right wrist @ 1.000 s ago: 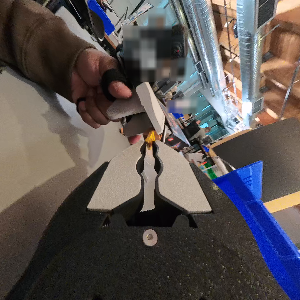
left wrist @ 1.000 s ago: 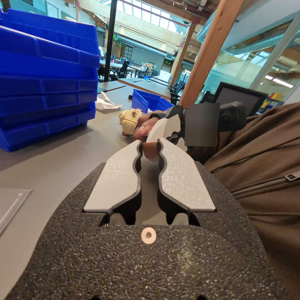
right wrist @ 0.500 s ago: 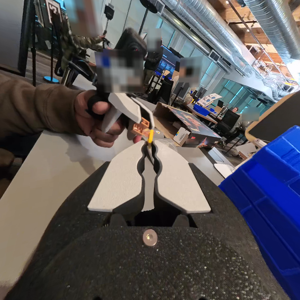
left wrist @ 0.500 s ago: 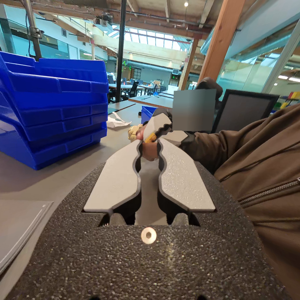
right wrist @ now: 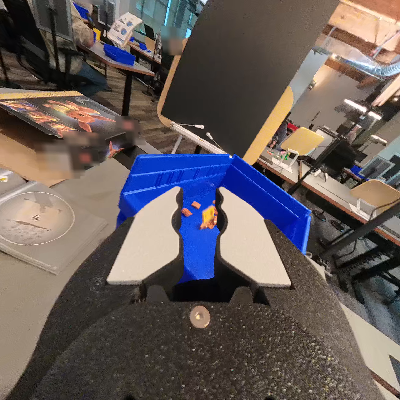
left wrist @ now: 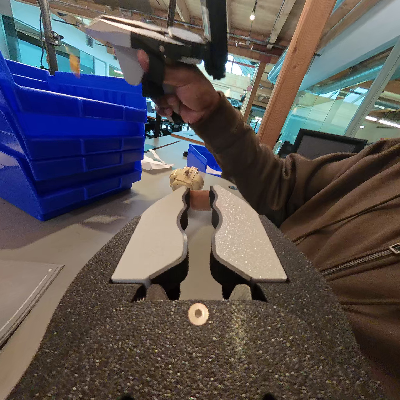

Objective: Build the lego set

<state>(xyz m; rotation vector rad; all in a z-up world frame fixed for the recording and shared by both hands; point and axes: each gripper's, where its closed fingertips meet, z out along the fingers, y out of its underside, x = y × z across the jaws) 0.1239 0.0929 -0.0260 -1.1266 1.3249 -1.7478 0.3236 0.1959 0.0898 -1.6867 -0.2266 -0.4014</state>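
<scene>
Nearest in the left wrist view, the left tongs (left wrist: 199, 198) were closed to a narrow gap on a small reddish-brown Lego block (left wrist: 199, 200), pinched between the tips and held just above the grey bench (left wrist: 65, 229). Just beyond those tips, a little to the left, sat the tan, rounded, part-built Lego model (left wrist: 186, 178) on the bench, so the held block lay close in front of it and the left hand looked much the nearer to it. High above, in the same view, the right tongs (left wrist: 112, 40) were lifted well clear in the person's right hand (left wrist: 190, 95), pointing left. In the right wrist view those right tongs (right wrist: 199, 194) stood open with nothing between the fingers, aimed down into an open blue plastic bin (right wrist: 259, 184). On its floor, directly ahead and slightly right of the gap, lay a small yellow Lego piece (right wrist: 207, 215) among several small orange-brown Lego pieces (right wrist: 187, 212); the yellow piece was blurred, so its long axis could not be read. Judging by this, the next pick called for a short drop forward and a touch to the right. The bench was flat, matte and grey, with a grey instruction booklet (right wrist: 43, 227) at the left, a stack of blue plastic bins (left wrist: 71, 134) at the far left, and crumpled white paper (left wrist: 154, 162) behind the model. Farther off stretched an open workshop with timber posts, glass walls and other desks.
</scene>
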